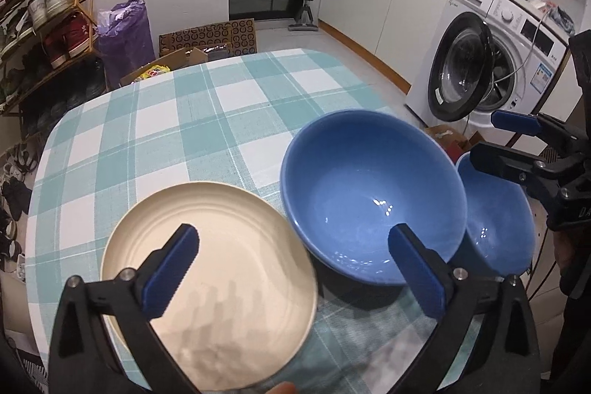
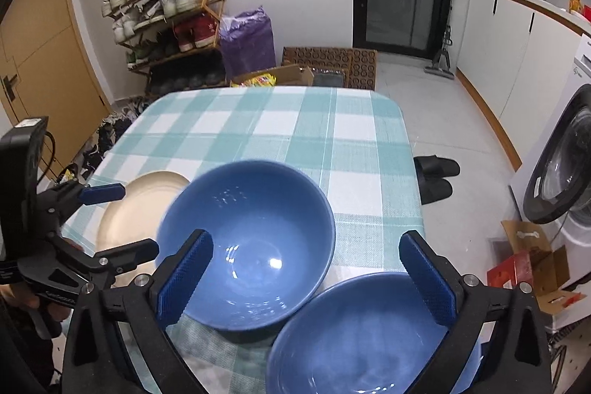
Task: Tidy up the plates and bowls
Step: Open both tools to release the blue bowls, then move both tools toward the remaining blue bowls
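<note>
A cream plate [image 1: 221, 264] lies at the near left of the checked table [image 1: 177, 120]; it also shows in the right wrist view [image 2: 147, 209]. A large blue bowl [image 1: 369, 187] stands to its right, and a second blue bowl [image 1: 495, 228] stands right of that. In the right wrist view the large bowl [image 2: 251, 231] is at centre and the second bowl [image 2: 365, 338] is near right. My left gripper [image 1: 295, 264] is open above the plate's right edge, empty. My right gripper [image 2: 306, 272] is open above the gap between the two bowls, empty.
The table's right edge drops to the floor, where black slippers [image 2: 436, 176] and cardboard boxes [image 2: 532, 268] lie. A washing machine [image 1: 480, 61] with its door open stands to the right. A shoe rack [image 2: 170, 17] and a purple bag [image 2: 247, 39] stand beyond the table.
</note>
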Action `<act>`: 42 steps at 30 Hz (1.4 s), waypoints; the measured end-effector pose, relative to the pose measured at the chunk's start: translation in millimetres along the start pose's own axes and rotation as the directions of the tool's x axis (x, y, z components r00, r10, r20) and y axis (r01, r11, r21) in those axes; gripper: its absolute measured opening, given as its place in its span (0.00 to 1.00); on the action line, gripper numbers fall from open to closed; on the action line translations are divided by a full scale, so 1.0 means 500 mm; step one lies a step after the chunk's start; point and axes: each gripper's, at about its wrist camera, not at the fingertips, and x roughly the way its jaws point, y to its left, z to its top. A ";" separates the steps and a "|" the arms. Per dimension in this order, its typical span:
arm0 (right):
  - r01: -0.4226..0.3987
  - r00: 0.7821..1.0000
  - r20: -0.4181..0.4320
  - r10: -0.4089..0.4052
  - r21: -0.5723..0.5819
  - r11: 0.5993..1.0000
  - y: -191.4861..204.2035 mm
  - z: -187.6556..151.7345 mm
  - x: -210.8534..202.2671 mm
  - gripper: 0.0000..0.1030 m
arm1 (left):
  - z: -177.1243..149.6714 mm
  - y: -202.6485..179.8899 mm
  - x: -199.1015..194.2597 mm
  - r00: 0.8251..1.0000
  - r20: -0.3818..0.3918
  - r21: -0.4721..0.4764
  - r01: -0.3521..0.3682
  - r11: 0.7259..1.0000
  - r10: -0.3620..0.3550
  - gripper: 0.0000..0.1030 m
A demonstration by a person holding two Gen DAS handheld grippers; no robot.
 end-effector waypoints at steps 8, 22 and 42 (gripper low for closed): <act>0.035 0.999 0.040 -0.036 0.029 0.999 -0.052 -0.010 -0.083 1.00 | 0.001 -0.039 -0.038 0.999 0.040 -0.015 0.025 1.000 -0.025 1.00; 0.120 0.992 0.003 -0.122 0.165 0.979 -0.218 -0.114 -0.166 1.00 | -0.018 -0.173 -0.050 0.997 0.058 0.039 0.057 0.998 -0.059 1.00; 0.114 0.989 -0.116 -0.089 0.235 0.965 -0.300 -0.239 -0.084 1.00 | -0.087 -0.315 0.015 0.988 -0.033 0.087 0.156 0.984 -0.154 0.97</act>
